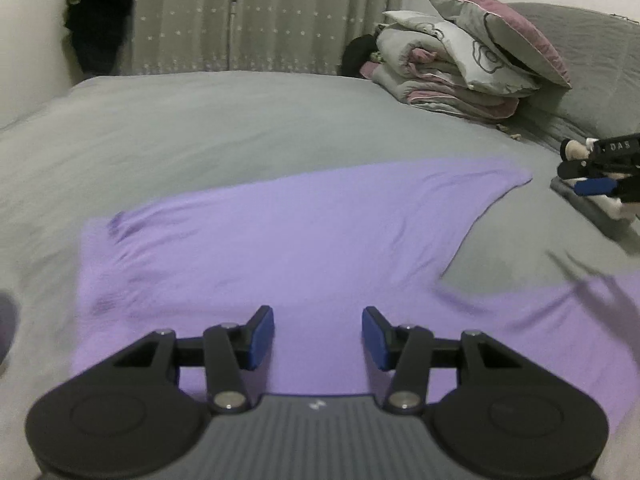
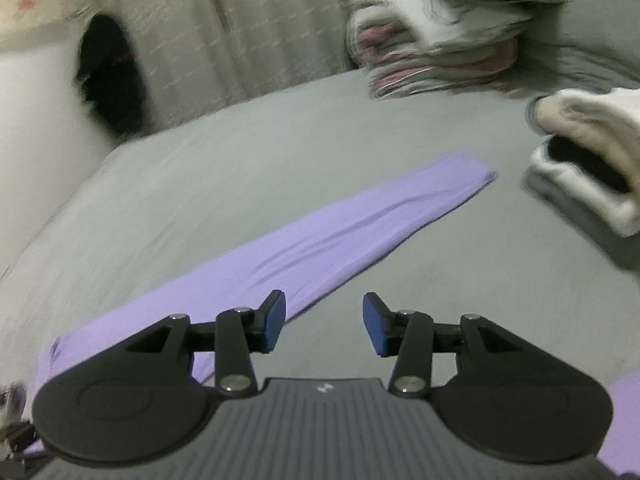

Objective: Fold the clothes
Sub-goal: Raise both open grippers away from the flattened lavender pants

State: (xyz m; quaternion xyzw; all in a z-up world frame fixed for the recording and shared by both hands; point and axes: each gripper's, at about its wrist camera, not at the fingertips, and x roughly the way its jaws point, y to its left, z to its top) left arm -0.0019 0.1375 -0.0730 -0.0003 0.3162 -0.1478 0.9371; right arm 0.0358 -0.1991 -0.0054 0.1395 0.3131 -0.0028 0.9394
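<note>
A lilac garment [image 1: 280,236] lies spread flat on the grey bed sheet [image 1: 200,120], one sleeve reaching out to the right. My left gripper [image 1: 318,338] hovers over the garment's near part, jaws apart, nothing between the blue pads. In the right wrist view the lilac sleeve [image 2: 340,232] runs diagonally across the sheet. My right gripper [image 2: 324,326] stands open above the sleeve's near edge and bare sheet, holding nothing. The right gripper also shows at the right edge of the left wrist view [image 1: 600,184].
A pile of folded grey and pink bedding with a pillow [image 1: 468,60] sits at the far right of the bed. A white and dark folded pile [image 2: 588,160] lies right of the sleeve. Starred curtains [image 1: 256,16] and a dark hanging item [image 1: 100,20] stand behind the bed.
</note>
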